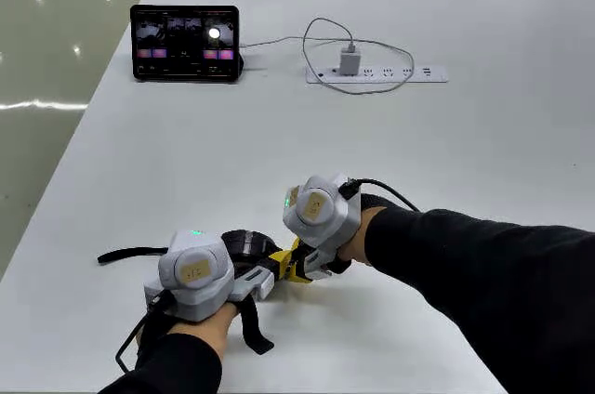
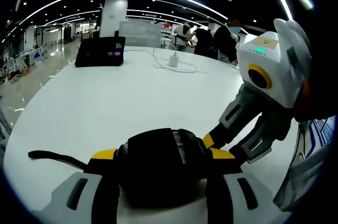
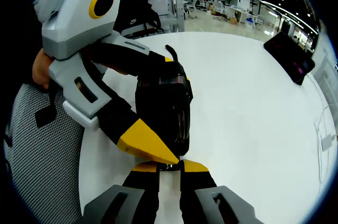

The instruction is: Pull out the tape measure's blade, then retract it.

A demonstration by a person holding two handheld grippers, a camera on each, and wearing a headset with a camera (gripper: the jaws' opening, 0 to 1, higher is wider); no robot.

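No legible text anywhere, tablet screen (image 1: 184, 43) too blurred to read, power strip (image 1: 376, 73) markings too small

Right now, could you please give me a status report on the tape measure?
Left gripper shut on tape measure. Right gripper pinching blade tip. Blade not yet out. Strap lies loose alongside.

- There was one tape measure (image 1: 246, 247).
- There were two grippers: one left gripper (image 2: 163, 155) and one right gripper (image 3: 170, 168).
- There was one white table (image 1: 279, 152).
- There was one tablet (image 1: 184, 43).
- There was one power strip (image 1: 390, 73).
- There was one charger (image 1: 350, 61), with one white cable (image 1: 279, 40).
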